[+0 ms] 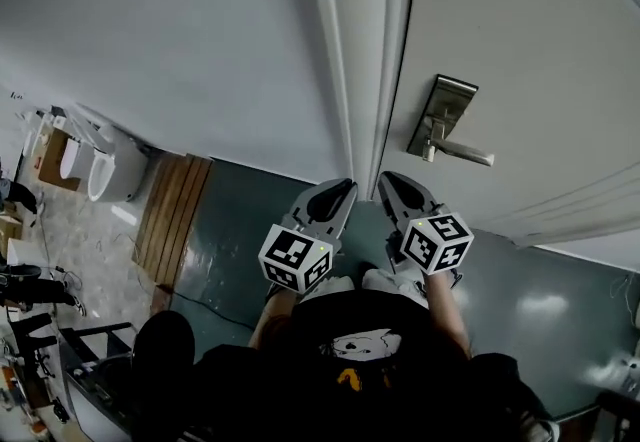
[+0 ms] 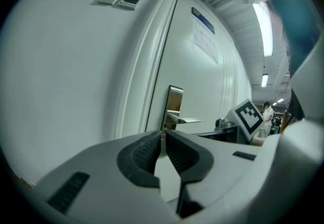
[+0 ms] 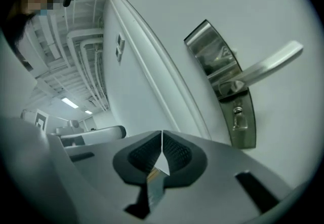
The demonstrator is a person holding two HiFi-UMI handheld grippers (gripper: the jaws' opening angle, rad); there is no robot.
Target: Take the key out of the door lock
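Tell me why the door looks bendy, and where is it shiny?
Right gripper view: the wide-angle lens curves the door frame, and the metal lock plate mirrors the room. Left gripper view: same bending, dark corners, a bright ceiling light. Head view: straighter lines, pale glare patches on the green floor.

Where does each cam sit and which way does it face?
Head view: on the head, steeply down at the door, handle and floor; shows the torso, left gripper, right gripper.
Left gripper view: on the left gripper, along its shut jaws toward the handle; right gripper's cube at right.
Right gripper view: on the right gripper, along its shut jaws, up at the handle and key.
Shared: all three see the handle.
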